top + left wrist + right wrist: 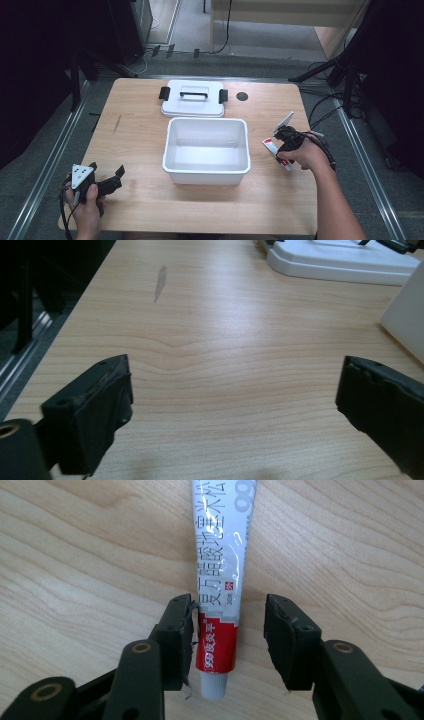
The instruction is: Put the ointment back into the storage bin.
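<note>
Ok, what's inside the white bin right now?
The white bin looks empty in the high view: bare white floor and walls. Its near wall hides a strip of the floor just behind it. The lid lies on the table behind it.

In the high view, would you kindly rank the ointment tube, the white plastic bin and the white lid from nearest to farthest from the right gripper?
1. Red-and-white ointment tube: between the right gripper fingers, table's right side.
2. Open white plastic bin: table centre, to the gripper's left.
3. White lid with black clips: behind the bin, toward the far edge.
</note>
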`<state>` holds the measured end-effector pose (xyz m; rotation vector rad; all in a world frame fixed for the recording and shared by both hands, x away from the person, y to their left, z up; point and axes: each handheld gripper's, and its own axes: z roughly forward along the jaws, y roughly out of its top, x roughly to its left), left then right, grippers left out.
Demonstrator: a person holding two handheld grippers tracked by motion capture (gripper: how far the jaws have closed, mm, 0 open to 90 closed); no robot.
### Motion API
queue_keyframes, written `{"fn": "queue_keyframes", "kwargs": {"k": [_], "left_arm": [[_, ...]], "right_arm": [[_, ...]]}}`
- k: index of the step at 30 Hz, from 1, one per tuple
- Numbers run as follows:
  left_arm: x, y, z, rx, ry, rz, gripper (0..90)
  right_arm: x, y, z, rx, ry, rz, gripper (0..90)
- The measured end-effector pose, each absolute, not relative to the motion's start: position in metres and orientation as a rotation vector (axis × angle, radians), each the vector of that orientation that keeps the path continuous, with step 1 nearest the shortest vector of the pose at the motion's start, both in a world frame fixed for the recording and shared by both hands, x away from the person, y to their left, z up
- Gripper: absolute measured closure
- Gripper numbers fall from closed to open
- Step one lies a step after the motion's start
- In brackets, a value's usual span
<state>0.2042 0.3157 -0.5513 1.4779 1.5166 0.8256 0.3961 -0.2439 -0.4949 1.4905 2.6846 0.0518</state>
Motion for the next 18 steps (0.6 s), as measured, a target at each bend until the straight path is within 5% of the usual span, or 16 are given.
{"fn": "queue_keyframes", "kwargs": {"k": [18], "left_arm": [[0.2044, 0.3153, -0.5513, 1.478, 1.523, 0.831, 5.7]], "right_arm": [[0.4046, -0.2334, -0.5034, 1.48, 2.683, 0.047, 69.7]]}}
